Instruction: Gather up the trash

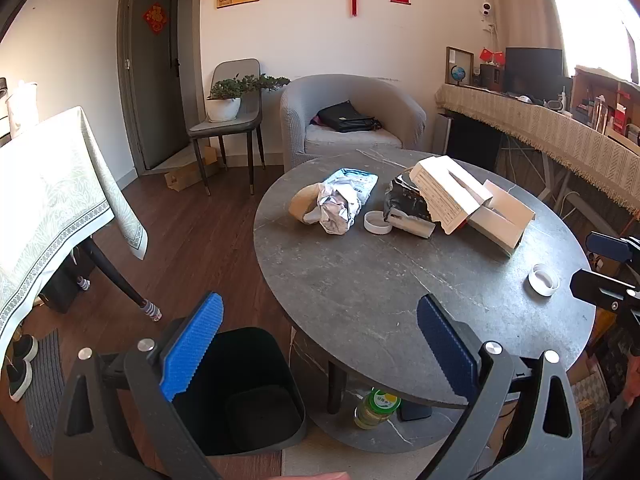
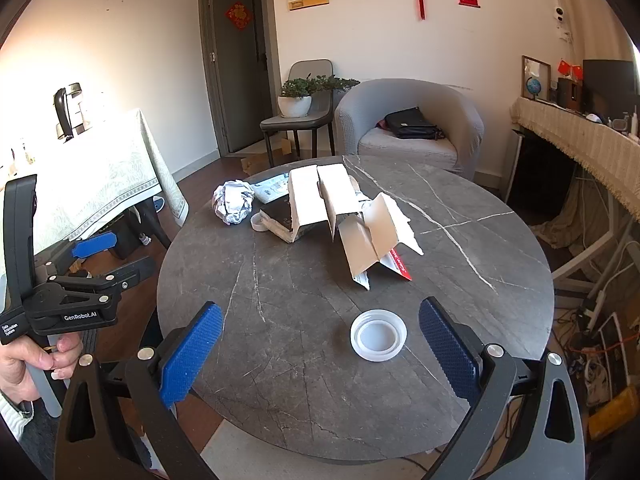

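Observation:
Trash lies on the round grey table [image 1: 360, 280]: a crumpled paper ball [image 1: 336, 210], a printed plastic packet [image 1: 354, 182], a tan piece [image 1: 304, 204], a torn dark wrapper [image 1: 404, 204], flattened white cartons [image 1: 452, 192] and two white lids [image 1: 378, 222] [image 1: 543, 279]. A black bin [image 1: 240, 392] stands on the floor at the table's near left. My left gripper [image 1: 320, 344] hangs open over the bin's edge, empty. In the right wrist view my right gripper [image 2: 320, 344] is open and empty, with the near white lid [image 2: 378, 334] on the table just ahead, nearer its right finger.
A grey armchair [image 1: 352, 116] with a black bag, a chair holding a potted plant [image 1: 228, 100], a cloth-covered table [image 1: 52, 192] at left and a cluttered side counter [image 1: 540, 120] at right ring the round table. A green-capped jar [image 1: 376, 408] sits on the lower shelf.

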